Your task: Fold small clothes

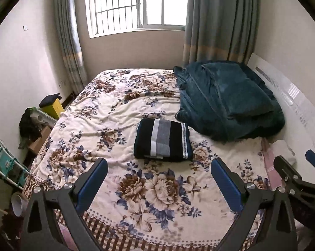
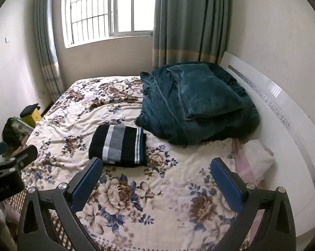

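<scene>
A bed with floral blanket (image 1: pixel 136 188) carries one folded striped cloth (image 1: pixel 162 140) just beside one dark green quilt pile (image 1: pixel 226 100). Two tools, left tool (image 1: pixel 159 177) and right tool (image 2: pixel 157 175), hover near the cloth, both wide apart and holding nothing.

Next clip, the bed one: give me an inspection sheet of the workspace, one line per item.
Surface: bed with a wrinkled floral cover.
Job's things: striped garment, folded flat mid-bed.
Clutter: teal blanket heaped by the white headboard; pink-and-white cloth at the bed's edge.
Grippers: left tool open, holding nothing; right tool open, holding nothing; both short of the garment.
Cables: nothing seen.
Surroundings: window, curtain, yellow box and boxes beside the bed.
</scene>
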{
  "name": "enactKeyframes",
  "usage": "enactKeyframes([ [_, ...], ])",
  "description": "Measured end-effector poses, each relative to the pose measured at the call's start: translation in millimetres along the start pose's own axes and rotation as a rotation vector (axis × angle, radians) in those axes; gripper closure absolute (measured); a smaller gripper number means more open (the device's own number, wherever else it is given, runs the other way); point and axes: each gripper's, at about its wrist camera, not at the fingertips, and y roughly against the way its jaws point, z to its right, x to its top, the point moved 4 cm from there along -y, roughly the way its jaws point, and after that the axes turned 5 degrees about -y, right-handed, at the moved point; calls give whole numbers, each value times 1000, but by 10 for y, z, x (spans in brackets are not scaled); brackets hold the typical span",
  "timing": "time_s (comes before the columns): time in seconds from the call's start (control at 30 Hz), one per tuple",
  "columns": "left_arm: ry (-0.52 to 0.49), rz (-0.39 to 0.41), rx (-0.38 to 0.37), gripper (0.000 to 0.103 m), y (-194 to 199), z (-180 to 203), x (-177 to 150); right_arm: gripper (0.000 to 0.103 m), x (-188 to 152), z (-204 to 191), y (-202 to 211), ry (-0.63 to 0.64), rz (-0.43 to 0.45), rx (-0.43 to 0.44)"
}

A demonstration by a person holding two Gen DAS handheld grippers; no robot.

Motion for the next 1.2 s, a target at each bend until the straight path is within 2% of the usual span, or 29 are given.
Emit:
enactKeyframes([
  [0.13, 16, -7, -1, 0, 89, 16, -17, 0, 37, 50, 157, -1, 3, 26],
  [0.53, 32, 13, 59, 0, 232, -13, -23, 0, 189, 44, 141, 31, 29, 63],
  [1.2, 29, 13, 59, 0, 249, 0, -25, 0, 213, -17, 129, 42, 30, 82],
])
